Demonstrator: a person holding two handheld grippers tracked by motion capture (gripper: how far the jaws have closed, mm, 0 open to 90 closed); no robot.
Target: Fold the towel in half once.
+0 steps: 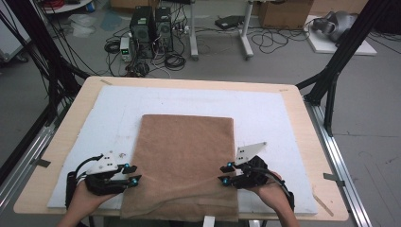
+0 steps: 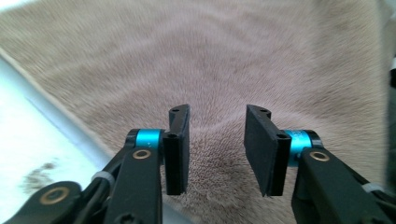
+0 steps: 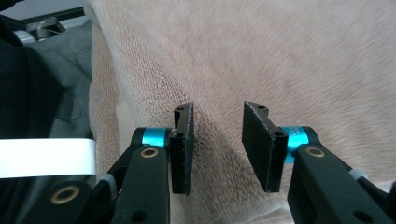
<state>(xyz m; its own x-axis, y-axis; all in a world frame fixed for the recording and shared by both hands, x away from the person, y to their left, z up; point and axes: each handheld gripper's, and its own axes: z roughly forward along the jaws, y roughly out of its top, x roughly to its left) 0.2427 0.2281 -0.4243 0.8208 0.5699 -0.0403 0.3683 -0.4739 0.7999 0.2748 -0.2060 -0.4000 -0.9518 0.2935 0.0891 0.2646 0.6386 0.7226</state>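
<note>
While the brown towel (image 1: 184,161) lies flat, I hold left gripper (image 1: 134,174) and right gripper (image 1: 224,173) wide-jawed at its edges.

Grey floor (image 1: 283,66), tangled cables (image 1: 161,59), computer towers (image 1: 152,30)

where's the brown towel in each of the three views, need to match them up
High view: the brown towel lies mid-table on the white pad, its near edge hanging over the table front.
Left gripper view: the towel spreads behind and under the open jaws.
Right gripper view: the towel covers the centre and right.
Shared landmark: the white pad, at the left edge of the left gripper view.
</note>
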